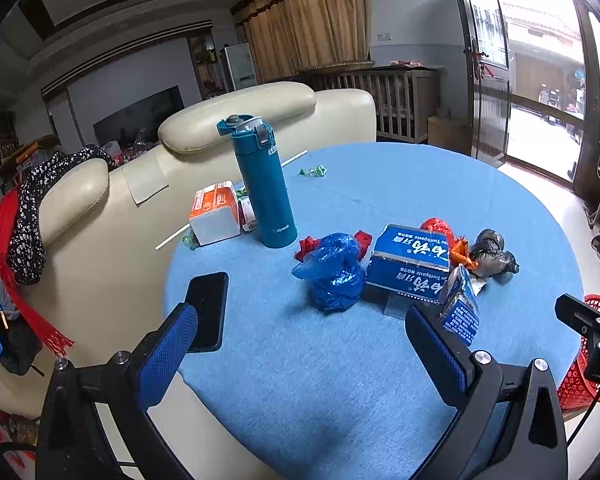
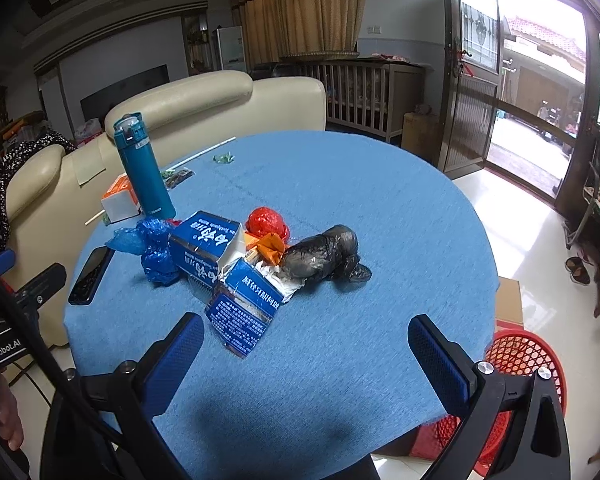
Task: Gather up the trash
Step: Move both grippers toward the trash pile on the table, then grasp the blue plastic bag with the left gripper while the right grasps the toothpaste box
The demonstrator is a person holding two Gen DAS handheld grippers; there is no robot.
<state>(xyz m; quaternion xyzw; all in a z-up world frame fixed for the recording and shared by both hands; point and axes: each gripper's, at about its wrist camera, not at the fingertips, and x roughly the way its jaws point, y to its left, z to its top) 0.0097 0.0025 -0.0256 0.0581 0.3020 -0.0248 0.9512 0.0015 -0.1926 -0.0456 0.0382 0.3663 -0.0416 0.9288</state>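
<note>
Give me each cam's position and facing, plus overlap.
Left wrist: sits behind the open left tongs, above the near-left table edge, facing across the blue table toward the sofa; the right device shows at far right.
Right wrist: sits behind the open right tongs, facing the same way from further right; a hand and the left device show at left.
Shared: teal bottle, toothpaste box, blue bag, phone, red basket.

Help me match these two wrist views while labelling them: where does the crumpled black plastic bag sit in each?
Left wrist: black plastic bag lies right of centre, at the right end of the trash pile.
Right wrist: black plastic bag lies near centre, right of the torn blue box.
Shared landmark: the teal bottle standing behind the pile.
</note>
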